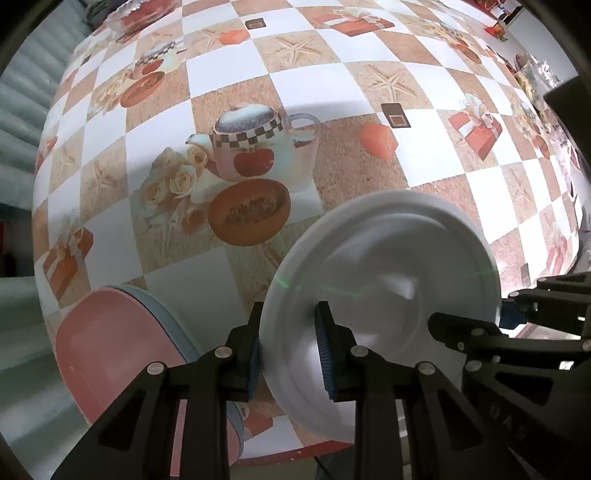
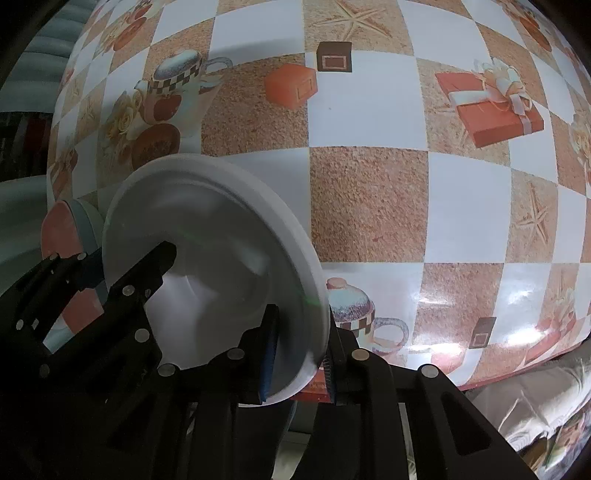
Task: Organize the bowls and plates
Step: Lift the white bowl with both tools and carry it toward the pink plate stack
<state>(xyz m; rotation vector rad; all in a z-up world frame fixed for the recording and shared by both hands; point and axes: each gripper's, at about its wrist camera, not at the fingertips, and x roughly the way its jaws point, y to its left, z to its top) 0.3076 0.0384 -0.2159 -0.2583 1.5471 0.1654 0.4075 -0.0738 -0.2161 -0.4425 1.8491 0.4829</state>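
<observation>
Left wrist view shows the left gripper pinching the rim of a white plate, one blue pad under the rim and one on the inner face, so the jaws stand narrow around the plate's edge. The right gripper grips the opposite rim of the same plate in the same way, its jaws also narrow on the edge. Held between both tools, the plate is tilted and appears lifted off the patterned tablecloth, just ahead of each gripper's fingers.

Just to the left of the left gripper, near the table edge, sits a stack with a pink plate on top and a pale blue rim showing under it. That stack suggests some sorting is done already. The white plate is my guess for the next piece to join it, though it is not yet over the stack. Far ahead of the left gripper, at the far edge, a glass dish seems still unsorted.

Much is unclear. The white plate is blurred, so its exact tilt and whether its far rim touches the cloth cannot be told. The stack is cut off by the left gripper's fingers, so how many pieces it holds is hidden. Small things at the far right corner are too tiny to name.
</observation>
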